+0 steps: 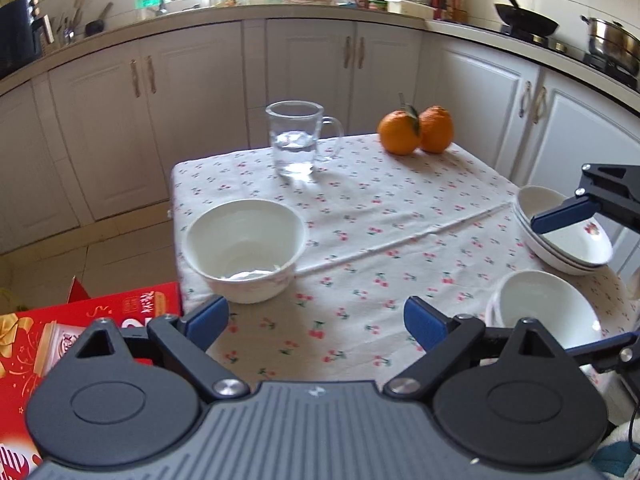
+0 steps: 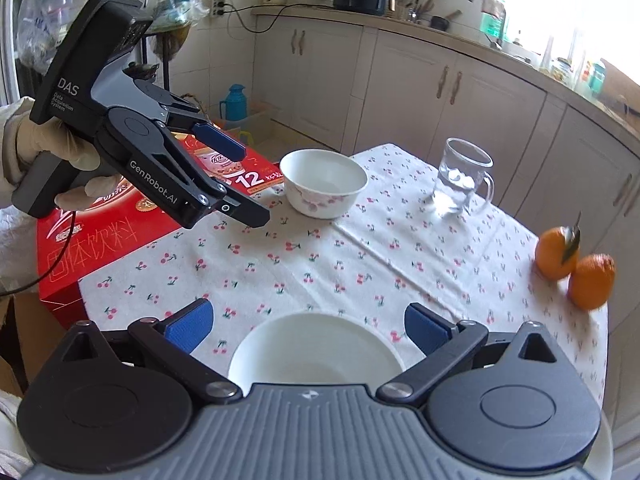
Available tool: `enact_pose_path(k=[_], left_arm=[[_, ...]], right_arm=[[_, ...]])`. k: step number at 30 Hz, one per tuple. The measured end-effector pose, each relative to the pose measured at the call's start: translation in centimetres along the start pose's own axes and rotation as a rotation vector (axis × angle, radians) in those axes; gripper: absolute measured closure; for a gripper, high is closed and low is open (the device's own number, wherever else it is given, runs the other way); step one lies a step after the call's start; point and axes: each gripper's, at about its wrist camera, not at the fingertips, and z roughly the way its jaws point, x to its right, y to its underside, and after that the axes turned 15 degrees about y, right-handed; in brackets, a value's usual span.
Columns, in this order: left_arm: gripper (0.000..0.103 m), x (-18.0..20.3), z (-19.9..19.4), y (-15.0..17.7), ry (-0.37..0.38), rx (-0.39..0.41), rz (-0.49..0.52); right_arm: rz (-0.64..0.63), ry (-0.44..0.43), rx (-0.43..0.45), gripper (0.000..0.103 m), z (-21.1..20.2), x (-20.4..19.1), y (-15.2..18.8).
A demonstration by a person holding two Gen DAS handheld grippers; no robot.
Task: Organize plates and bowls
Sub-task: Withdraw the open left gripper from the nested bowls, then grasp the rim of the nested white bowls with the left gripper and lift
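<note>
The table (image 1: 360, 208), draped in a white cloth printed with small red cherries, is the landmark for everything here. Behind it runs a bank of pale kitchen cabinets (image 1: 304, 68) under a cluttered counter. Beside the table's left edge, low down, sits a red drinks carton (image 1: 48, 344) with gold and white print.

On the table near that left edge stands a deep white bowl (image 1: 244, 248), upright and empty, with a faint pink floral pattern on its side in the right wrist view. At the table's right edge lies a stack of shallow plates (image 1: 568, 252), the top one marked with a small red motif. Just nearer the camera than that stack, still on the table's right side, sits another white bowl (image 1: 548, 308), which appears to rest on a second dish. At the table's far edge a glass mug (image 1: 298, 140) holds a little water, and at the far right corner two oranges (image 1: 416, 130) touch each other, one with a leaf on its stem.

The left gripper (image 1: 316, 320) hovers over the table's near side with its blue-padded fingers spread wide and nothing between them. In the right wrist view a gloved hand (image 2: 52, 148) grips its handle. The right gripper (image 2: 308, 324) hangs above the white dish on the table's right side, fingers also spread wide apart; the dish's rim shows between them, but the pads do not press on it.
</note>
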Motion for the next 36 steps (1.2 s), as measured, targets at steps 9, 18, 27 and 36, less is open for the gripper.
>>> enact_pose_path(k=[9, 18, 27, 36], left_arm=[[0.009, -5.4, 2.2, -1.5, -0.047, 0.014, -0.043], [0.009, -9.1, 4.8, -3.4, -0.033, 0.019, -0.092], [0.029, -10.4, 6.8, -3.6, 0.017, -0.017, -0.134], [0.038, -10.9, 7.6, -4.1, 0.043, -0.031, -0.146]], right_arm=[[-0.081, -0.031, -0.021, 0.0, 5.8, 1.0, -4.2], [-0.135, -0.105, -0.026, 0.0, 11.9, 1.1, -7.4], [-0.164, -0.198, -0.022, 0.001, 16.6, 0.6, -8.9], [-0.134, -0.238, -0.057, 0.018, 19.4, 0.4, -9.3]])
